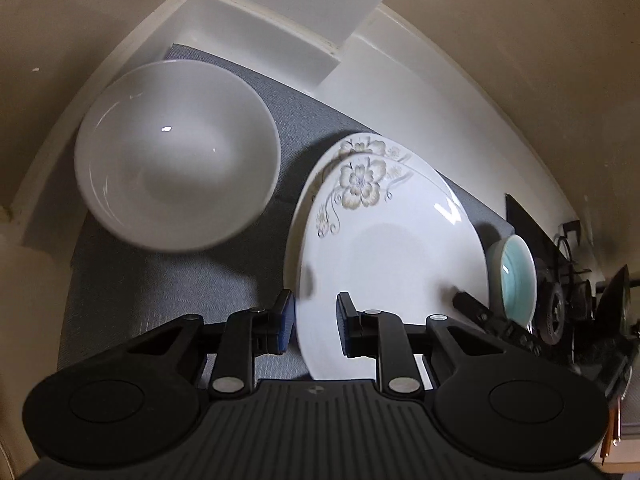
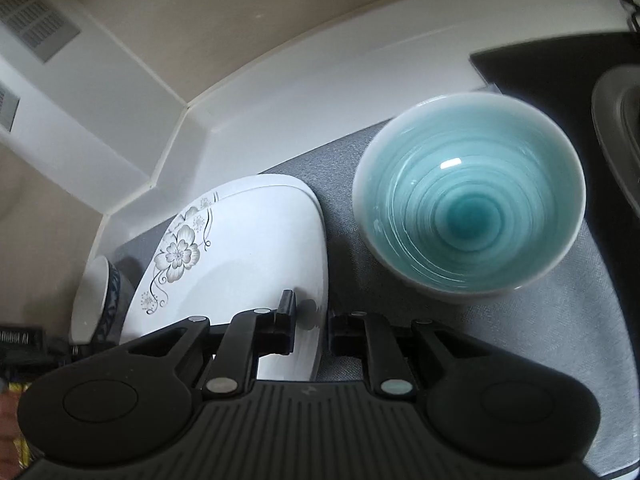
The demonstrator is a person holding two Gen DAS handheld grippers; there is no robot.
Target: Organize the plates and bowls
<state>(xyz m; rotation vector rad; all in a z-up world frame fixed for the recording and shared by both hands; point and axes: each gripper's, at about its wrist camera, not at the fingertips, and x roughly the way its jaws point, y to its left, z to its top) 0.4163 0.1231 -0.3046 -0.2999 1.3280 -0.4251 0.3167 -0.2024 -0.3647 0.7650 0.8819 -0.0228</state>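
in the left wrist view, the left tongs (image 1: 314, 326) sat nearest, their two blue-padded fingers straddling the near left rim of a white floral plate (image 1: 384, 248). one finger lay outside the rim and the other over the plate's face, with a visible gap on both sides, so the tongs looked released rather than clamped. the plate carried a grey-and-tan flower pattern along its far left edge and appeared tilted, its left side raised over the grey mat (image 1: 200, 272) that covered the counter. at the plate's right edge, the black tip of the right tongs (image 1: 466, 302) touched the rim. just beyond that, a small teal bowl (image 1: 516, 276) stood on the mat. farther back and to the left, a plain white bowl (image 1: 176, 156) sat upright, apart from the plate. behind everything ran a white ledge (image 1: 420, 92) where the counter met the beige wall.

in the right wrist view, the right tongs (image 2: 311, 324) framed the plate's (image 2: 248, 240) near right rim, one finger over the plate and one just outside it on the mat (image 2: 540, 320). they were parted, gripping nothing that could be seen. ahead and to the right, the teal bowl (image 2: 468, 208) stood upright near the plate, a strip of mat between them. at far left, the white bowl (image 2: 94, 292) showed partly behind the plate.
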